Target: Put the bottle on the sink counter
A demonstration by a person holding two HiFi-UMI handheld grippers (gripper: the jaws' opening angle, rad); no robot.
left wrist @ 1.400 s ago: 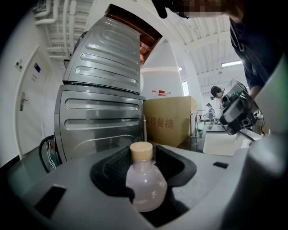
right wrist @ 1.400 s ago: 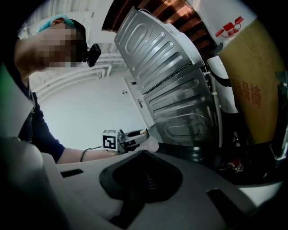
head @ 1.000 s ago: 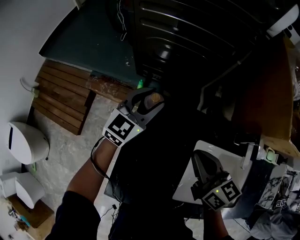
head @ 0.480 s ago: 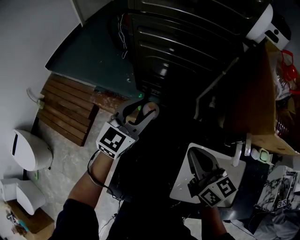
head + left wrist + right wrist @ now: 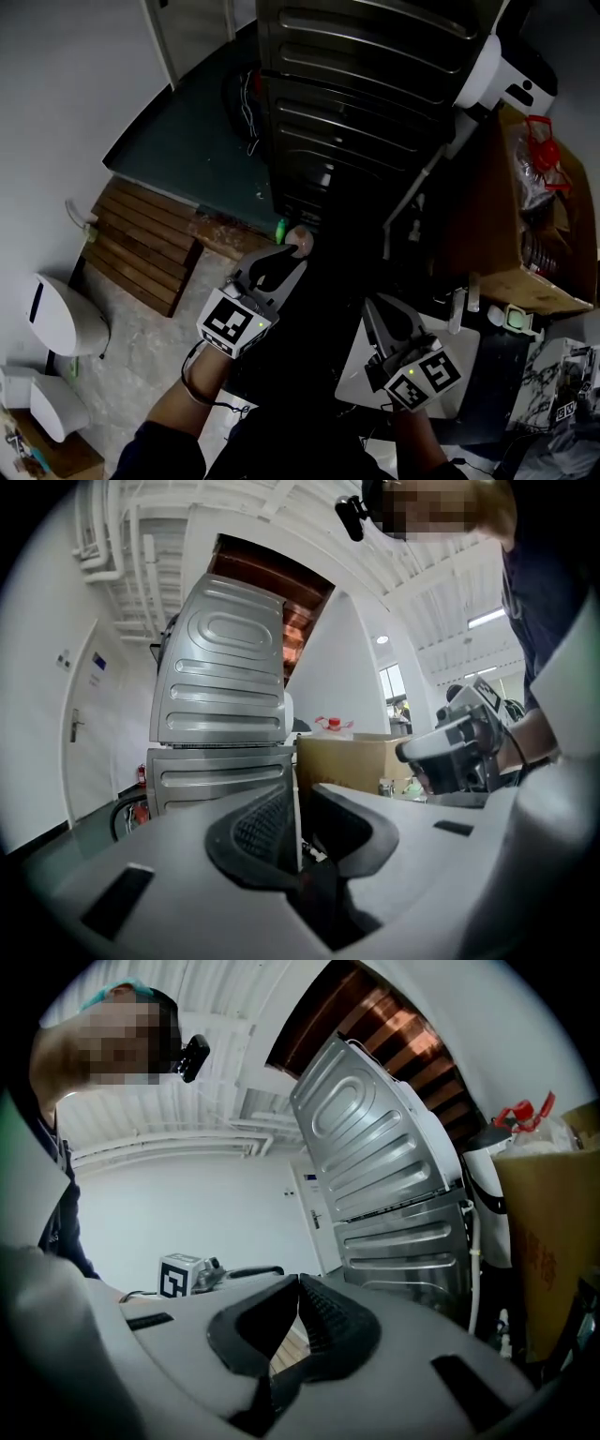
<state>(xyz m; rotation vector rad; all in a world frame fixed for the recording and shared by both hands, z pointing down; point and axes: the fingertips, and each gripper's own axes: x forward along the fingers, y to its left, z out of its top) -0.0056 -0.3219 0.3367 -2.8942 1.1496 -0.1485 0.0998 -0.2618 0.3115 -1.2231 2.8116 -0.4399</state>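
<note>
Found the left claw (image 5: 298, 797) closing: spread wide a second back and still wide half a second back, narrowed now to a slit; saw nothing between the jaws, only the metal cabinet (image 5: 220, 696) and the box (image 5: 349, 761) beyond them; judged this a closing on air, not a grasp. Found the right claw (image 5: 298, 1286) as before, shut tip to tip and empty, hanging over the white surface (image 5: 356, 373) with the tips toward its far left edge. Noted both claws lower in the head view than a second back, with more of the cabinet front showing above them; put that down to the head lifting as much as to the hands dropping; could not separate the two. Placed the only sure bottle (image 5: 331, 727), red-capped, at the top of the box, past the far right corner of the surface, well apart from both claws and not on the surface; could not choose between this and the small green thing (image 5: 280, 228) on the floor just beyond the left claw as the one meant. Took the task as not yet begun in earnest: no bottle held, none set down; reckoned on having to open the left claw again before any pick.
</note>
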